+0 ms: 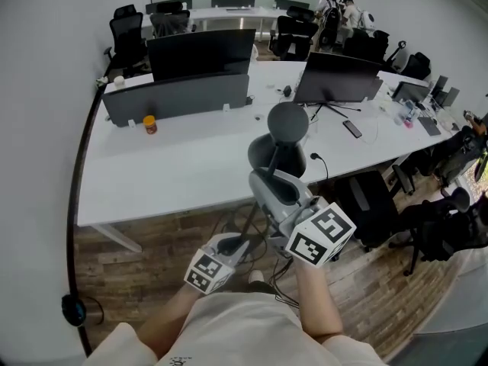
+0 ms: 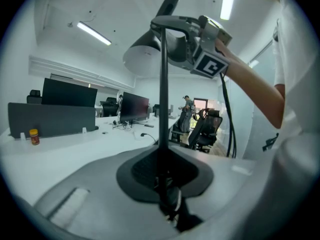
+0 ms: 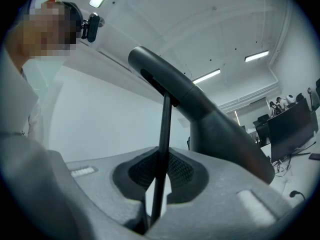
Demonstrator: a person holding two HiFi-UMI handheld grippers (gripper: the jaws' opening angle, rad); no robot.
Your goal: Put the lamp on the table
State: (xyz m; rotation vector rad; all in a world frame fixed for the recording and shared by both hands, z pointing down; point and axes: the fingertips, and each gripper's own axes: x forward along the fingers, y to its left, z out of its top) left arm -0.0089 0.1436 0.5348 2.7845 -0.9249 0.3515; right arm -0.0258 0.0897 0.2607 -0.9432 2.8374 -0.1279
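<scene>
Two claws, one lamp held upright

Left claw and right claw are each closed narrow on the lamp's thin black stem. The stem stands near vertical in the air at the white tabletop's near edge. An orange jar sits there, its contents and label too small to read.

Grey lamp, round dome head, thin black stem. It's held off the floor with the stem roughly upright. The stem passes between the left gripper jaws low down and the right gripper jaws higher up, both clamped on it. The head sits just above the right gripper. Long white table lies ahead of both grippers. The lamp is not resting on it.
</scene>
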